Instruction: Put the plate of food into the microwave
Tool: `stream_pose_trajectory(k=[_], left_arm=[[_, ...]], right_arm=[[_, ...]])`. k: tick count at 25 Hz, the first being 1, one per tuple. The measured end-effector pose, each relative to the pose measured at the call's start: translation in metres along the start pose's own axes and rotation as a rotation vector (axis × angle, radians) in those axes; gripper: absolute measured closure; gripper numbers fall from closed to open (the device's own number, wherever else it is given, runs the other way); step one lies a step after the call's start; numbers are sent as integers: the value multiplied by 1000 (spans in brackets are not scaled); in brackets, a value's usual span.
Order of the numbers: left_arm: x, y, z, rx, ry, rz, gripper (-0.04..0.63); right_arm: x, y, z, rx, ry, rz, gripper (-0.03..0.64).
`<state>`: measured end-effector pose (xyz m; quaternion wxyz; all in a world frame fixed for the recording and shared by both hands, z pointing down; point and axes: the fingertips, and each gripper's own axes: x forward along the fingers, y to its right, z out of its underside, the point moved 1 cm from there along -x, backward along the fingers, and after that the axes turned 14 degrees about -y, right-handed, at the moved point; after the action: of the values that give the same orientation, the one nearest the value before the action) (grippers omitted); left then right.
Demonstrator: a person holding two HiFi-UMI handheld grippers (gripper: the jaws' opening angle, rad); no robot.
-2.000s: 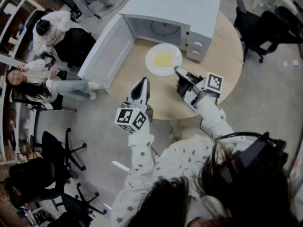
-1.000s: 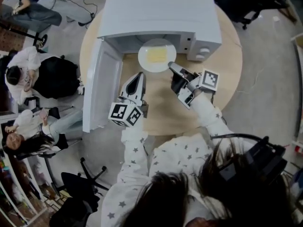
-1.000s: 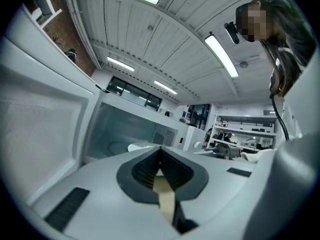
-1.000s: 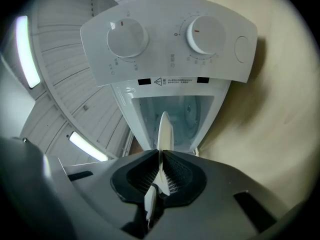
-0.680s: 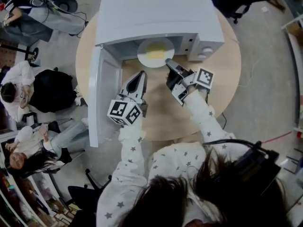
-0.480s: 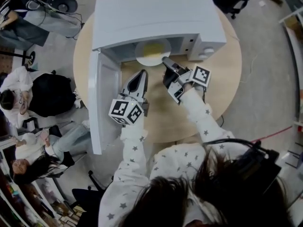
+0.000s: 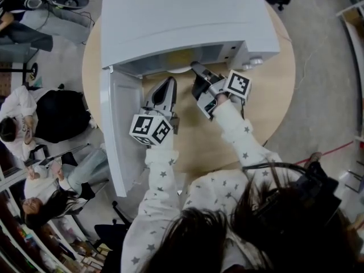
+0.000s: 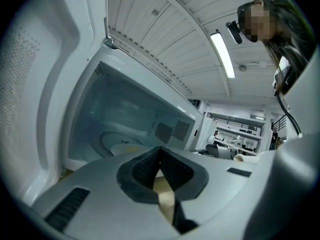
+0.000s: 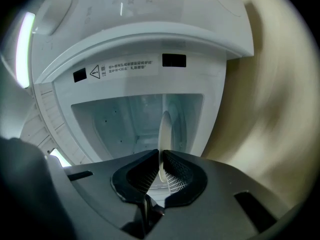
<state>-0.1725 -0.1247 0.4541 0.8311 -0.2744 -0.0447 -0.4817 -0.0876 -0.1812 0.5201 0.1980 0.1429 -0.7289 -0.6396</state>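
On the white box-shaped microwave oven (image 7: 182, 16), the right gripper view shows a pale strip label (image 9: 125, 67) above the cavity mouth. It carries a warning triangle and two lines of small print, too small to read, and a plain black rectangle sits at either side of it. Each gripper carries a cube with black-and-white square markers, the left one (image 7: 151, 131) over the table's near half and the right one (image 7: 239, 85) just in front of the oven's control panel. The right gripper (image 9: 161, 153) has its dark ribbed jaws pinched on the near rim of the round white plate (image 9: 163, 126), which appears edge-on in that view as a thin line running into the cavity. From the head view, the plate lies in the oven's mouth, mostly under the housing, with only its near edge and a bit of pale yellow food showing. Whether it rests on the turntable cannot be told. The right arm, in a white star-printed sleeve (image 7: 242, 138), reaches forward and leftward to the opening. The left gripper (image 8: 160, 149) has its jaw tips together with nothing between them. It points at the cavity from just beside the right gripper, over the round light-wood table (image 7: 273, 90), near the open white door (image 7: 116, 141), which swings out to the left.
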Motion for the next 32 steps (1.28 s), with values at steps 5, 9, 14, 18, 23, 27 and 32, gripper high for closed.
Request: stream_pose_trajectory(k=[5,9,14,18,23,27,32], left_arm=[[6,0,2,-7,-9,-2,594],[10,-1,5,-11,-16,-1,594],[16,-6,6,-9,-21,0,594],[18,0,8,-2,-26,3,594],[25,1,8,12,-31,11,594],[32,-11,3,22,-42,16,594],[33,-7,10,24,-47,23,594]], right_arm=[[2,0,-1,-7,4,-3,600],[2,2,-4,-23,15,27,600],[7,3,-5,-51,15,66,600],[3,0,-3,-61,14,25,598],[1,4,-2,-48,19,29,546],[14,5,-6,-56,16,13,546],[13,7,-2,-104,-4,62,500]])
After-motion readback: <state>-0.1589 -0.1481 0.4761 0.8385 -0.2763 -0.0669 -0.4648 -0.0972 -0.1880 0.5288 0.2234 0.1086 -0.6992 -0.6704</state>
